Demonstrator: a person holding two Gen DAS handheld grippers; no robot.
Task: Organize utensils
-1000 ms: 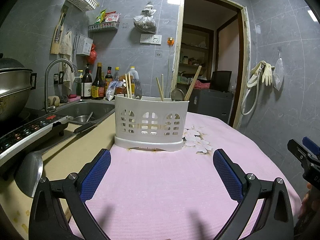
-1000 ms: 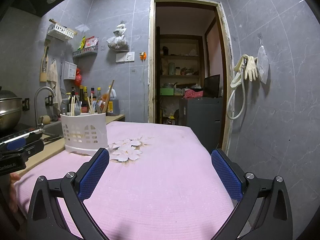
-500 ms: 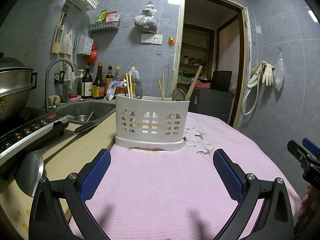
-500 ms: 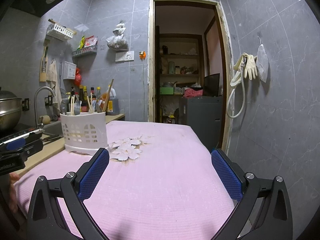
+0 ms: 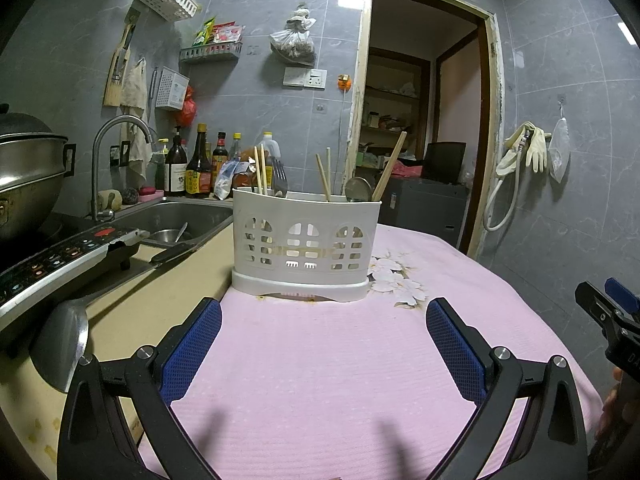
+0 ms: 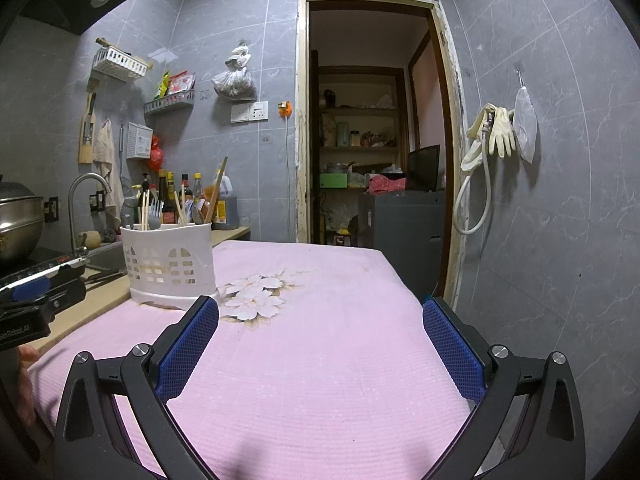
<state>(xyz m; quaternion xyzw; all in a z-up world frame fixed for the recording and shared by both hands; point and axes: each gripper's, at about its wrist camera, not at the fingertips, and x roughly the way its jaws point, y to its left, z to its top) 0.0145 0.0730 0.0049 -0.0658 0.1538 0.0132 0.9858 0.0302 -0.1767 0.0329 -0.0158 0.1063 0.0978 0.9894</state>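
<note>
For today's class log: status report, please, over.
Both hand-held grippers open, empty. Utensil caddy upright on pink cloth. Path clear.

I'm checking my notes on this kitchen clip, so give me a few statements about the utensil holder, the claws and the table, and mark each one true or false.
1. The white utensil holder stands upright on the pink tablecloth. True.
2. The left claw grips a chopstick. False: it is open and holds nothing.
3. Chopsticks and a fork stand in the holder. True.
4. The right claw is shut on a spoon. False: it is open and holds nothing.
5. A ladle lies on the counter left of the tablecloth. True.
</note>
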